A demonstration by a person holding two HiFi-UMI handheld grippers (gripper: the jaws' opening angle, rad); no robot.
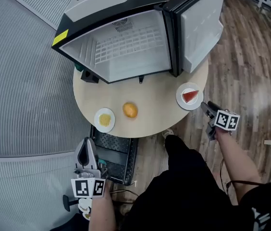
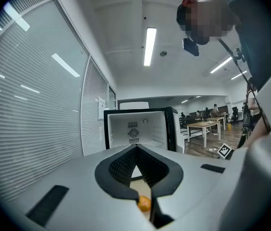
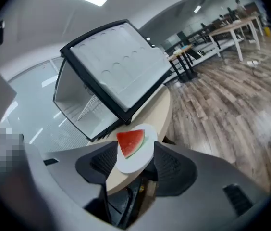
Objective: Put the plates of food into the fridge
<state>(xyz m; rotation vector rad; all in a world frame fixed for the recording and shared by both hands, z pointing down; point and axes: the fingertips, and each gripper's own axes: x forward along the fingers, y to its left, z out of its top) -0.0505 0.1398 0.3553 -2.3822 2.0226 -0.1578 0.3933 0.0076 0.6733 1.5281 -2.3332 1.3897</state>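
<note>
In the head view, the fridge (image 1: 126,47) stood at the back of the round surface (image 1: 154,117) with its door swung wide, apparently so the plates could go straight in. None was inside yet. The watermelon plate (image 1: 189,96) sat at the right edge, with the yellow-food plate (image 1: 104,120) and an orange (image 1: 130,110) near the front. The left hand-held gripper (image 1: 84,147) hung off the surface's near edge.

In the left gripper view, its jaw tips met on nothing, probably waiting for its turn.

In the right gripper view, the right hand-held gripper (image 3: 136,160) had its jaws spread either side of the watermelon plate's near rim without pressing on it, seemingly lined up for a pinch.
</note>
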